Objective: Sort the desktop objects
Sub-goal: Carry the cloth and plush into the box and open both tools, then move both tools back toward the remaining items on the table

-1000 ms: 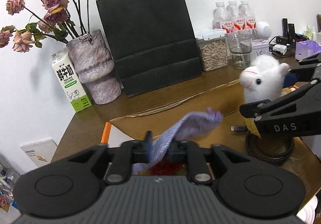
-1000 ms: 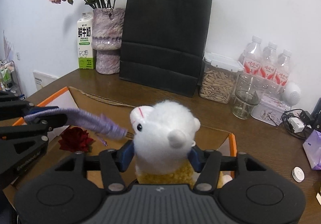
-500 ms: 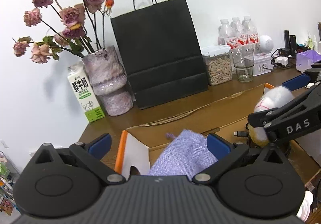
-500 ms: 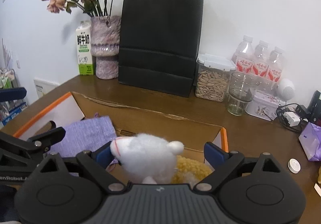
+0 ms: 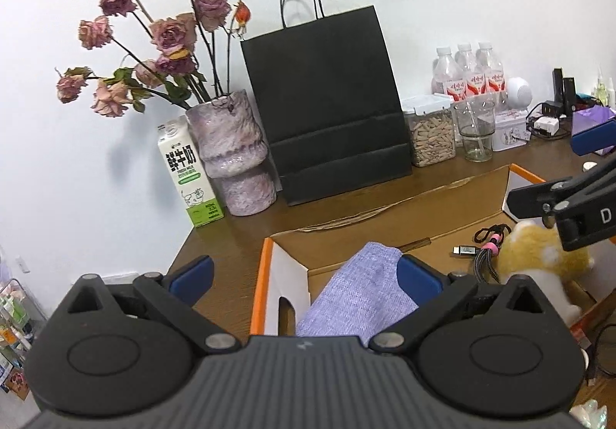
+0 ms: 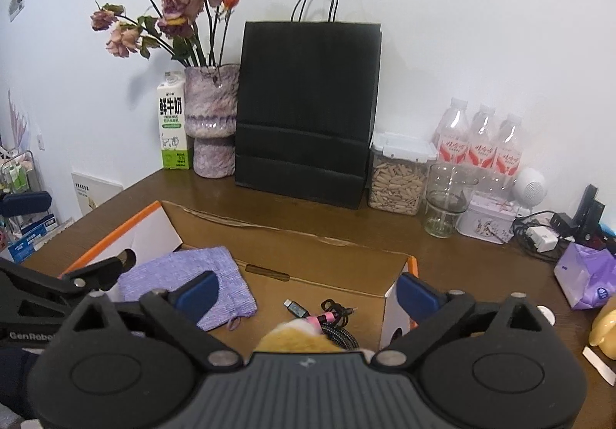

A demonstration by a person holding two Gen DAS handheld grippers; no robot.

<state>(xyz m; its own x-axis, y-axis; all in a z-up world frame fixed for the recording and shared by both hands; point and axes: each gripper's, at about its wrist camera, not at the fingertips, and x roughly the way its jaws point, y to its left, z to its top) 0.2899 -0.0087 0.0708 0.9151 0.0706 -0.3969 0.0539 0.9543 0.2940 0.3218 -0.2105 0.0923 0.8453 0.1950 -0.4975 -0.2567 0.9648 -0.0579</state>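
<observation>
An open cardboard box (image 5: 392, 225) (image 6: 292, 236) with orange-edged flaps sits on the brown desk. A purple knit cloth (image 5: 362, 294) (image 6: 184, 275) lies inside at its left. A white and yellow plush toy (image 5: 539, 259) (image 6: 304, 338) lies inside at the right, beside a coiled black cable (image 5: 485, 256) (image 6: 335, 317). My left gripper (image 5: 304, 273) is open and empty above the cloth. My right gripper (image 6: 308, 292) is open and empty above the plush.
Behind the box stand a black paper bag (image 6: 308, 113), a purple vase of dried roses (image 6: 211, 121), a milk carton (image 6: 171, 129), a seed jar (image 6: 398, 179), a glass (image 6: 442, 198), water bottles (image 6: 481, 144) and a tin (image 6: 489, 217). A purple tissue pack (image 6: 585, 275) lies right.
Both grippers opened and pulled back and up. The purple cloth dropped flat into the box. The plush fell from the right gripper and now lies in the box.
</observation>
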